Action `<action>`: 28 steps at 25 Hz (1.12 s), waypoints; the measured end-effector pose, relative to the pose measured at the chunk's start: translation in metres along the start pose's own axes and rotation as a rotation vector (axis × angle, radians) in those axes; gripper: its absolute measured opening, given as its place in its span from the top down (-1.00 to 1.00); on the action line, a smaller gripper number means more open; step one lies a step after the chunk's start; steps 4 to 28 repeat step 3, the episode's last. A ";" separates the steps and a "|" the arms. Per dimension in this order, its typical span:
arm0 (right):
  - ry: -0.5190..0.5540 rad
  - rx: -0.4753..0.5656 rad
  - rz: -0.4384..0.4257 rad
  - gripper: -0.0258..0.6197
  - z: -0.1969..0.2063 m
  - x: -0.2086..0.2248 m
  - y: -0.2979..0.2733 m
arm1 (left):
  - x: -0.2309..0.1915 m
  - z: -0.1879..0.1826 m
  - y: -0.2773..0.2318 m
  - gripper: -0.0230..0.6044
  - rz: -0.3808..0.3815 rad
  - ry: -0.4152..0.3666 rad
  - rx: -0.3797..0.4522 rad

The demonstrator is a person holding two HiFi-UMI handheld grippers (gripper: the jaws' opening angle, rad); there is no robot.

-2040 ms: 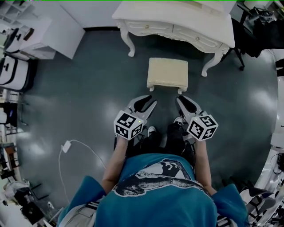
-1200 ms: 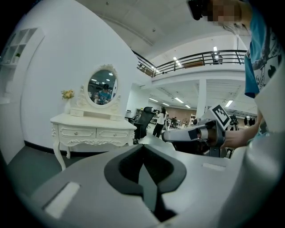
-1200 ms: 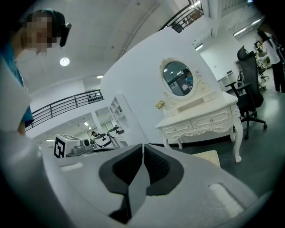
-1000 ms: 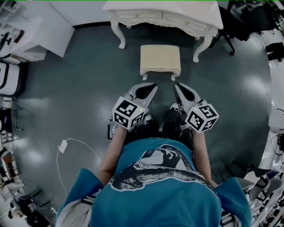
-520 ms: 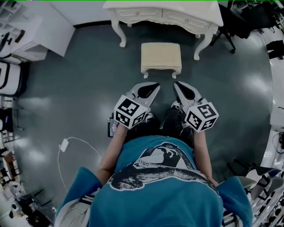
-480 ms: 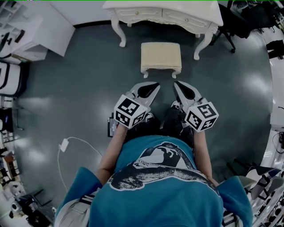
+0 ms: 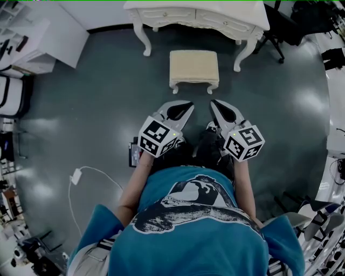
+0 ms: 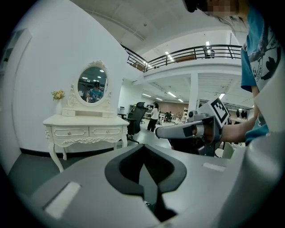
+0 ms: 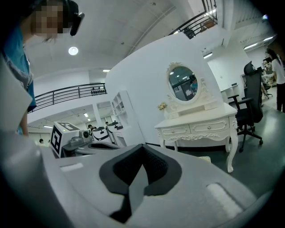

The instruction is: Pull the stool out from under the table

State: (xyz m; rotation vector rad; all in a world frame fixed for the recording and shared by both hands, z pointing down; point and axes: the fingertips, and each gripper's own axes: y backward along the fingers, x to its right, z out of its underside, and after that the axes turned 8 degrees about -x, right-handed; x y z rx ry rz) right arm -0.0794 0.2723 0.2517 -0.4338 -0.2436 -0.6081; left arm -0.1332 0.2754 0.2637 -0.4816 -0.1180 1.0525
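The cream padded stool point(image 7: 194, 69) stands on the grey floor just in front of the white dressing table point(image 7: 197, 13), out from under its top. My left gripper point(image 7: 188, 104) and right gripper point(image 7: 213, 103) hover side by side a short way on the near side of the stool, touching nothing. Both are shut with nothing between the jaws. In the left gripper view the left gripper point(image 8: 143, 153) has its jaws together, with the table point(image 8: 84, 129) ahead at the left. The right gripper point(image 9: 141, 153) shows the same, with the table point(image 9: 200, 129) at the right and a sliver of the stool point(image 9: 205, 159) behind it.
A white cabinet point(image 7: 38, 38) stands at the far left and a black office chair point(image 7: 283, 29) to the right of the table. A white charger and cable point(image 7: 78, 175) lie on the floor at the left. My feet are just below the grippers.
The view has shifted, so stool and table now sit a little higher in the picture. Both grippers stay shut, side by side, at about the same gap from the stool.
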 end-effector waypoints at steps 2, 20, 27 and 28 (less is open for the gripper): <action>-0.001 -0.003 0.003 0.92 0.000 0.001 0.000 | 0.000 -0.001 0.000 0.90 0.002 0.001 0.001; -0.002 -0.004 0.004 0.92 0.000 0.001 0.000 | 0.000 -0.001 0.000 0.90 0.002 0.002 0.001; -0.002 -0.004 0.004 0.92 0.000 0.001 0.000 | 0.000 -0.001 0.000 0.90 0.002 0.002 0.001; -0.002 -0.004 0.004 0.92 0.000 0.001 0.000 | 0.000 -0.001 0.000 0.90 0.002 0.002 0.001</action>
